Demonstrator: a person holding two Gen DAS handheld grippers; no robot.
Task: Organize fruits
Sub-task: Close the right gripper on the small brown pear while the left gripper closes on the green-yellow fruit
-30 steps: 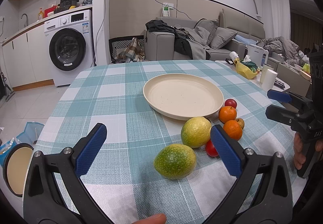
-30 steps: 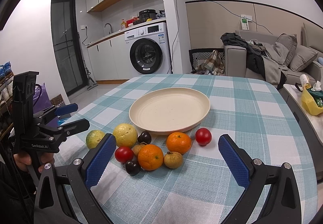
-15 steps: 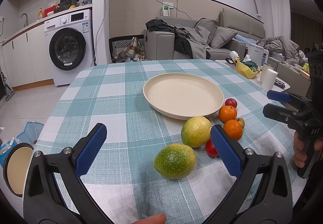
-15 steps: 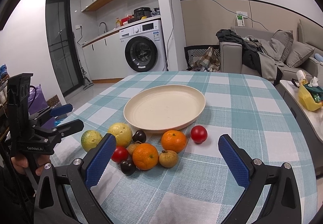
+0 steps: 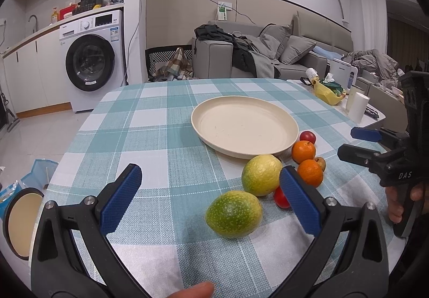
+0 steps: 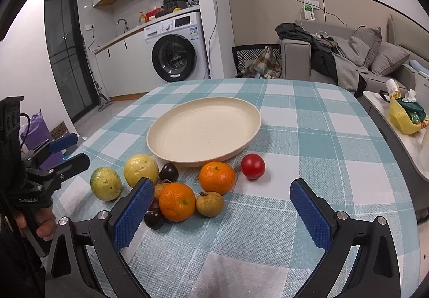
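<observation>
An empty cream plate [image 5: 281,121] [image 6: 249,115] sits mid-table. Fruit lies loose in front of it: a green citrus [image 5: 233,214] [image 6: 105,183], a yellow citrus [image 5: 261,175] [image 6: 140,169], two oranges [image 6: 177,201] [image 6: 217,177], a red tomato [image 6: 252,166], a brown fruit [image 6: 210,203], dark plums [image 6: 169,172]. My left gripper [image 5: 210,198] is open, its fingers either side of the green citrus, not touching. My right gripper [image 6: 222,213] is open and empty, just before the oranges.
The checked tablecloth [image 6: 308,137] covers the table. A side table [image 6: 407,137] with a yellow bag [image 6: 402,118] and cups stands right. A washing machine [image 5: 91,62] and sofa [image 5: 268,56] stand behind. A bin [image 5: 21,220] is on the floor at left.
My right gripper has moved forward and slightly down toward the fruit cluster. The left gripper has barely moved. No fruit has moved.
</observation>
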